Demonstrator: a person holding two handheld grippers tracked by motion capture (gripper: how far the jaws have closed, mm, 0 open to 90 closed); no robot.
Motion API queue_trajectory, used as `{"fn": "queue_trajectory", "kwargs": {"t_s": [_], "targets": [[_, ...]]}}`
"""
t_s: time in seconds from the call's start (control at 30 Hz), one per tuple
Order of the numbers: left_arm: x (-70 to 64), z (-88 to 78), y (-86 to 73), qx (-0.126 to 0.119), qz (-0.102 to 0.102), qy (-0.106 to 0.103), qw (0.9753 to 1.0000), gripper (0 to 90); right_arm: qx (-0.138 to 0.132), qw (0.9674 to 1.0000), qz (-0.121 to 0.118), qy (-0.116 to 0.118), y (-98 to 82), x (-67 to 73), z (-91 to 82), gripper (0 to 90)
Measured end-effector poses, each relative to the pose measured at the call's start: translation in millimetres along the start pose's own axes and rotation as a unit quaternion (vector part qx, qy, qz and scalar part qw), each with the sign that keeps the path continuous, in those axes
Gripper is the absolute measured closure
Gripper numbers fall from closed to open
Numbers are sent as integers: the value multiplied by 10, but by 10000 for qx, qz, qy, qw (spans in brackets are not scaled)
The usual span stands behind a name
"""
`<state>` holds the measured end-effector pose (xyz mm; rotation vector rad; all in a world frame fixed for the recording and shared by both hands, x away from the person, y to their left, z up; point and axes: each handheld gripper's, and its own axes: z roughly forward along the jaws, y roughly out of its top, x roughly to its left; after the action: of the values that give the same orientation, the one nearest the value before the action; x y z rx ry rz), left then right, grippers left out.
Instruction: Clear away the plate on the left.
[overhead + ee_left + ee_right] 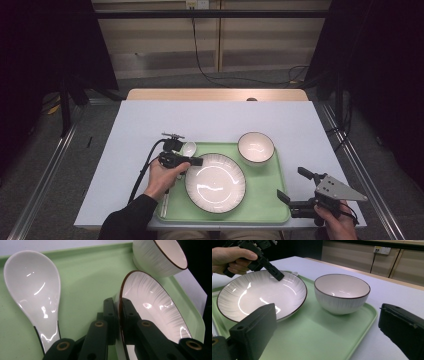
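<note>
A white ribbed plate (215,183) with a dark rim lies on a green tray (265,200). My left gripper (197,161) is shut on the plate's far-left rim; in the left gripper view its jaws (119,307) pinch the rim from both sides, and the plate (155,307) looks tilted. A white ceramic spoon (35,290) lies on the tray just left of the jaws. A white bowl (255,147) stands at the tray's far right corner. My right gripper (292,184) hovers open at the tray's near right corner, holding nothing. Its view takes in the plate (262,295), the bowl (342,292) and the left gripper (277,276).
The tray sits at the front of a pale table (210,117). Bare table surface lies behind and to both sides of the tray. A cable (142,172) trails from the left gripper over the table's left part. Beyond the table are floor cables and a wall.
</note>
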<state>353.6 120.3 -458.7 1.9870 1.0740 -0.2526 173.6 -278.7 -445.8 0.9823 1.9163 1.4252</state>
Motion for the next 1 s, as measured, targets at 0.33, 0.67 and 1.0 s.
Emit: {"fn": "queue_trajectory", "kwargs": {"t_s": [0.33, 0.67, 1.0], "targets": [[-9, 61, -31, 110, 166, 389, 9990, 832, -21, 10000, -2, 4, 3, 4, 0, 14], [-10, 96, -49, 138, 264, 413, 9987, 830, -35, 10000, 3, 14, 2, 3, 1, 14], [-65, 115, -56, 183, 726, 658, 9950, 752, -32, 10000, -3, 10, 3, 3, 0, 14]]}}
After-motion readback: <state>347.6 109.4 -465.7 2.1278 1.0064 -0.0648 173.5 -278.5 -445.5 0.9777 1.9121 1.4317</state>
